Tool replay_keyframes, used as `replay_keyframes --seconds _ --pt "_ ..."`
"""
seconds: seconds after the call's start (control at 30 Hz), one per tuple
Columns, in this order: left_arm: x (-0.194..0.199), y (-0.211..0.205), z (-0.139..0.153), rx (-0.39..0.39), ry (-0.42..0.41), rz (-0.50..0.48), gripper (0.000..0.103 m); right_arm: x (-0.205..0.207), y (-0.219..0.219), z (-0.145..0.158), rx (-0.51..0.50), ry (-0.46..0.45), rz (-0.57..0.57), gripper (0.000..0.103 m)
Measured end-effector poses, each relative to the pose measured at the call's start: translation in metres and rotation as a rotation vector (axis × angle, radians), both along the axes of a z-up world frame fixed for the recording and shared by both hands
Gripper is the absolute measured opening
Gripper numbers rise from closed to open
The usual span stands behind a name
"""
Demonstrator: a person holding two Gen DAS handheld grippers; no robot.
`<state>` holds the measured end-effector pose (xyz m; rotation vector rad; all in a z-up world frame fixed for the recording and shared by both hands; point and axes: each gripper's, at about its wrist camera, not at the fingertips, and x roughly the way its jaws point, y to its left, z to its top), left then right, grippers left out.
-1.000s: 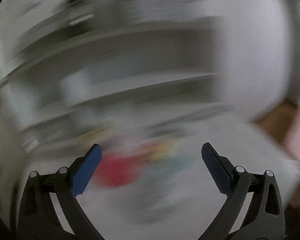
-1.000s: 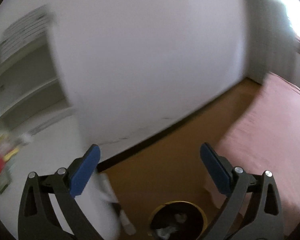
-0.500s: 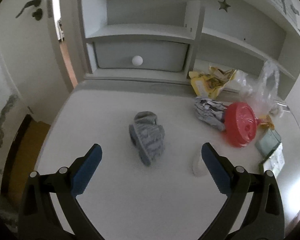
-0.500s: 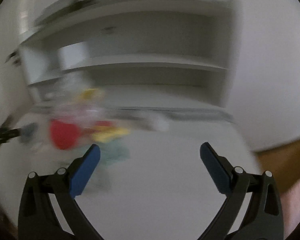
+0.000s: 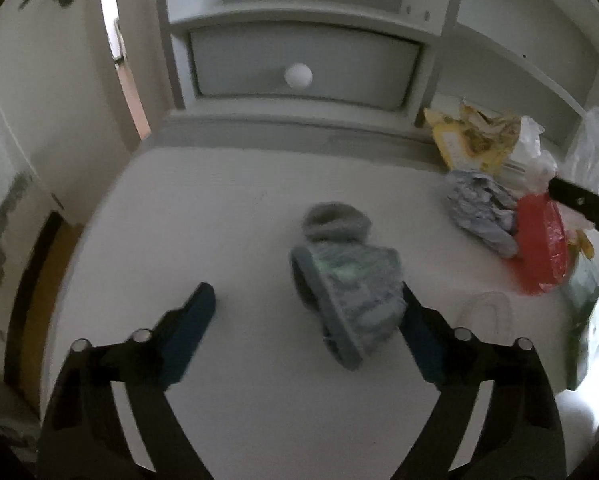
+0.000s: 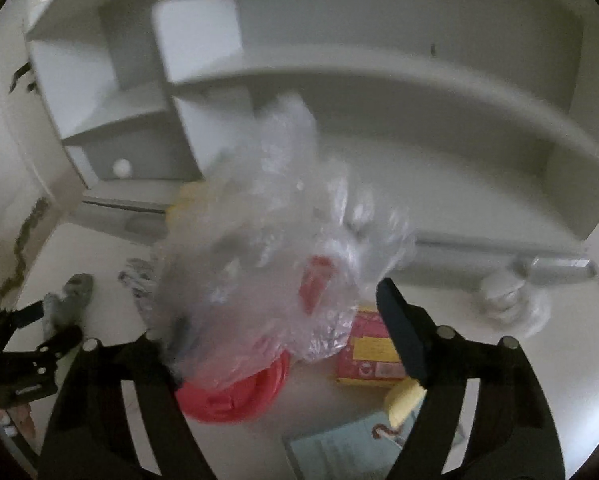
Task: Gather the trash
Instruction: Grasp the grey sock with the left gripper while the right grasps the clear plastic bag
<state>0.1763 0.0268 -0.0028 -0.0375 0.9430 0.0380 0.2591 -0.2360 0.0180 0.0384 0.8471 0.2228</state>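
Jaws of the left gripper [image 5: 307, 320] were closing w/ a grey crumpled wrapper [image 5: 349, 284] between them; its right edge lay against the right finger [image 5: 419, 336], the left finger stood apart from it, so no grip yet. Wrapper sat on the white counter [image 5: 203, 224], roughly mid-surface.

Jaws of the right gripper [image 6: 283, 344] were closing too, approx. three-quarters wide, w/ a clear plastic bag [image 6: 283, 240] bulging up between them. Bag covered the left finger's tip; right finger [image 6: 399, 332] was just beside the bag's edge. Can't tell if the pads pressed on it.

Under and behind that bag lay a red round lid [image 6: 235, 392]. Beside the lid were a red-and-yellow carton [image 6: 371, 352] and a pale printed sheet [image 6: 339, 448]. A white crumpled wad [image 6: 507, 300] lay further right, near the shelf unit [image 6: 339, 80].

Left wrist view: more trash sat at the counter's right side, i.e. a yellow torn packet [image 5: 471, 140] at the back and a grey crumpled paper [image 5: 479, 208] touching the red lid. A drawer w/ a white knob [image 5: 298, 75] faced the counter. Right view also showed the left gripper low on the left, next to the grey wrapper.
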Motion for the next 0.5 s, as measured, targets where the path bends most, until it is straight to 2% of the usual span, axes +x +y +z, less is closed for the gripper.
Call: replay_keyframes --seconds 0.03,0.07,0.1,0.13,0.17,0.23,0.5 --pt "0.001 0.0 0.0 0.005 0.0 -0.002 0.081 0.003 -0.003 -0.001 0.006 0.0 -0.012 0.075" --pt "0.001 0.0 0.0 0.026 -0.002 0.004 0.068 0.004 -0.006 -0.001 0.007 -0.002 -0.018 0.061" --pt "0.002 -0.001 -0.001 0.07 -0.013 0.017 0.057 0.006 -0.01 -0.002 0.022 0.002 -0.013 0.039" --pt "0.0 -0.001 0.0 0.068 -0.029 0.011 0.037 0.006 -0.015 -0.004 0.049 0.012 -0.009 0.032" --pt "-0.001 -0.001 0.001 0.064 -0.029 0.011 0.024 0.007 -0.02 -0.006 0.078 0.02 -0.009 0.03" --pt "-0.003 0.002 0.004 0.022 -0.039 0.002 0.013 0.002 -0.027 -0.004 0.093 0.0 -0.02 0.024" --pt "-0.018 0.002 0.027 -0.018 -0.11 0.013 0.01 -0.031 -0.048 0.041 0.112 -0.161 -0.033 0.017"
